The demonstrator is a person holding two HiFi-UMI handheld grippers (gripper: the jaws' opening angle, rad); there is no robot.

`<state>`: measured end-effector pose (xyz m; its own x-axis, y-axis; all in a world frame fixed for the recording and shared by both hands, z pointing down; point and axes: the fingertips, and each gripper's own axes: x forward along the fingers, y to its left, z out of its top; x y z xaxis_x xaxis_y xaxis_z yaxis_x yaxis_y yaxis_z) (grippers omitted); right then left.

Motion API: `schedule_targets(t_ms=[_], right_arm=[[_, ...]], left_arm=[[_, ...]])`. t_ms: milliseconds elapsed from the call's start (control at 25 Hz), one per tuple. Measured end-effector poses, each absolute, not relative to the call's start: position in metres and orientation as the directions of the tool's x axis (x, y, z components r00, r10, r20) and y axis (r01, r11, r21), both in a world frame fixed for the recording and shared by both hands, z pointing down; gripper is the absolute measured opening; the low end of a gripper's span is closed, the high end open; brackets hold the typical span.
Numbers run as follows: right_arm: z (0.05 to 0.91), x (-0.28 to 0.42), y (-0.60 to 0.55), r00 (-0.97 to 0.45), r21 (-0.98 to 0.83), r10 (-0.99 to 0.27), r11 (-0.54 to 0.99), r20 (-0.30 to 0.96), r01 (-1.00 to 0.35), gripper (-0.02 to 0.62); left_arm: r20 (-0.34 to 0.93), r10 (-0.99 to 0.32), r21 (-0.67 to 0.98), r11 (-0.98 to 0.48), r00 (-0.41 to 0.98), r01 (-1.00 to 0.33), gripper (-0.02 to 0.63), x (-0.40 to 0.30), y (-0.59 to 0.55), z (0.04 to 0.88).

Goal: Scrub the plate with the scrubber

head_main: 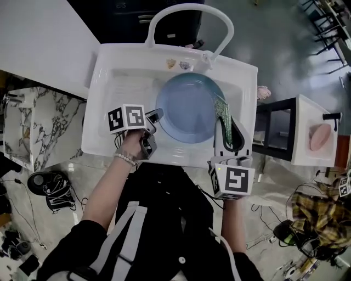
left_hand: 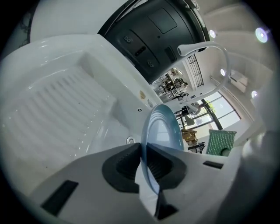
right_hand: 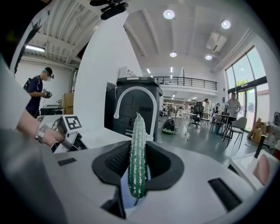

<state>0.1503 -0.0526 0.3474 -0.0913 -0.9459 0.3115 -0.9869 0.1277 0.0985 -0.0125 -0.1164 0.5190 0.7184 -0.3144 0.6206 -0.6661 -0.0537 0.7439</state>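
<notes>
1. Setting: a white sink point(head_main: 118, 82) with a ribbed draining side point(left_hand: 57, 109) and a looped faucet point(head_main: 186, 11), in a large bright hall. A marble block stands at the left and cables lie on the floor.
2. The plate point(head_main: 186, 107) is pale blue and sits over the basin. The left gripper point(left_hand: 143, 153) is clamped on its near-left rim, pads on both faces.
3. The scrubber point(right_hand: 138, 153) is a glittery green mesh strip. It is pinched near its lower end by the right gripper point(right_hand: 138, 164), and its free length stands up past the jaws.
4. Handling, plate (judgement): stiff, glazed, breakable and probably slick. A single rim pinch may let it swing under pressure, so scrub lightly and press toward the held side.
5. Handling, scrubber (judgement): light, soft and bendy. The tip will fold, so work with the part nearest the jaws.
6. Unclear:
   - In the head view the scrubber overlaps the plate's right rim; I cannot tell whether they touch.
   - I cannot tell whether the plate's far edge rests on the basin.
   - The plate's underside is hidden, and no water or soap can be made out.
</notes>
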Motion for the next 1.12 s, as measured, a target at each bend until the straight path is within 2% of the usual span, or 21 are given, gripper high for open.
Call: schedule_targets(t_ms=[680, 1120], right_arm=[[0.379, 0.141, -0.104, -0.053, 0.251, -0.921, 0.161, 0.387, -0.954, 0.095], [0.381, 0.131, -0.116, -0.030, 0.323, -0.923, 0.165, 0.384, -0.932, 0.095]], left_arm=[[0.562, -0.349, 0.773, -0.101, 0.750, -0.626, 0.035, -0.027, -0.093, 0.473], [0.503, -0.341, 0.810, -0.134, 0.794, -0.571, 0.041, -0.020, -0.083, 0.457]])
